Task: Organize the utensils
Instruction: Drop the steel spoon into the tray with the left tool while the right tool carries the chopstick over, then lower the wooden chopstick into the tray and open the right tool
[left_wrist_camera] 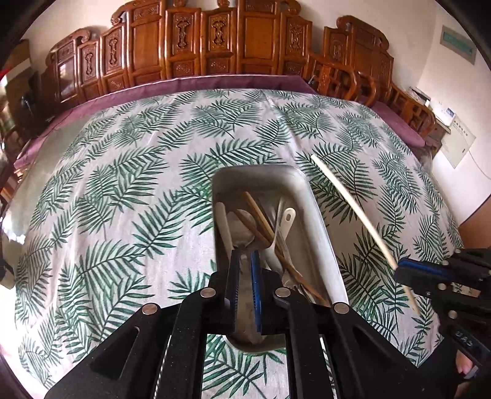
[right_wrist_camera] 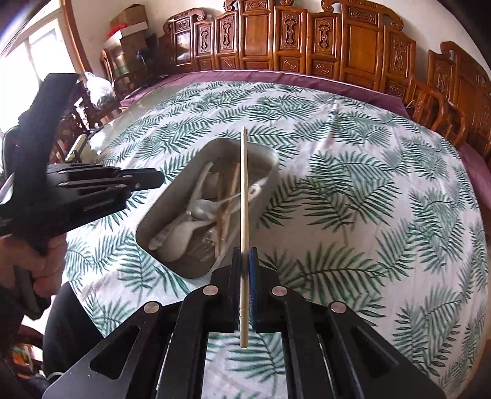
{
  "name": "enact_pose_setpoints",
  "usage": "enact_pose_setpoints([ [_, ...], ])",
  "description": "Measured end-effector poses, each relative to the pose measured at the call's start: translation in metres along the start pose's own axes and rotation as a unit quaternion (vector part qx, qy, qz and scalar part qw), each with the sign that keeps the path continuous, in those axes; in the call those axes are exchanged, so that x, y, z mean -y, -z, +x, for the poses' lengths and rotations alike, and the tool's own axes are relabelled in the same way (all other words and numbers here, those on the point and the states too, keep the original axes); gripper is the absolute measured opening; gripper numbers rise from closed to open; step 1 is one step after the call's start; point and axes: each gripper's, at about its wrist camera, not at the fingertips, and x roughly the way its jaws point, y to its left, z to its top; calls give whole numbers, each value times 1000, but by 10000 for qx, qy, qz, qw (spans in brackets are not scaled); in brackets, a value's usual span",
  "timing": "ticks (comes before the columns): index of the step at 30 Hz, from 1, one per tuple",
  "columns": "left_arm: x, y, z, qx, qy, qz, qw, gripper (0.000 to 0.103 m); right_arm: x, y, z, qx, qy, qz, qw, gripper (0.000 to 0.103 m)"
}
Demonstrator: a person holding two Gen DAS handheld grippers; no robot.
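A grey metal tray (left_wrist_camera: 310,196) (right_wrist_camera: 271,181) stands on the leaf-print tablecloth and holds white spoons (left_wrist_camera: 284,227) (right_wrist_camera: 181,236) and brown chopsticks (left_wrist_camera: 260,219) (right_wrist_camera: 233,184). My right gripper (right_wrist_camera: 244,254) is shut on a pale chopstick (right_wrist_camera: 243,190), held upright above the tray's near right side. In the left wrist view that chopstick (left_wrist_camera: 353,208) slants right of the tray, in the right gripper (left_wrist_camera: 408,271). My left gripper (left_wrist_camera: 244,257) hovers over the tray's near end, jaws close together with nothing seen between them. It also shows in the right wrist view (right_wrist_camera: 153,179), left of the tray.
The tablecloth (left_wrist_camera: 122,184) (right_wrist_camera: 368,184) covers a large table with a purple edge (left_wrist_camera: 214,81). Carved wooden chairs (left_wrist_camera: 337,76) (right_wrist_camera: 429,101) stand along the far and right sides. Boxes (right_wrist_camera: 129,24) are stacked near a window at the far left.
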Motion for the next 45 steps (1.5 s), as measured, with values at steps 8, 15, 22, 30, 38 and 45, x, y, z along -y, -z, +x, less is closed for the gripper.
enact_pose_setpoints([
  [8, -27, 9, -33, 333, -112, -92, 9993, 44, -26, -17, 34, -160, -196, 161, 9995, 6],
  [15, -48, 17, -51, 515, -122, -205, 9984, 65, -35, -27, 66, -411, -193, 387, 9982, 6],
  [22, -57, 22, -53, 506, -131, -244, 9983, 65, -33, -38, 78, -434, -25, 658, 9969, 6],
  [30, -58, 23, -57, 571, -167, -263, 9979, 65, -31, -43, 77, -342, -65, 676, 9971, 7],
  [38, -46, 22, -64, 651, -175, -169, 9976, 77, -35, -35, 55, -106, -86, 495, 9987, 7],
  [45, -27, 21, -72, 709, -231, -71, 9972, 91, -29, -24, 22, 142, -28, 422, 9990, 7],
])
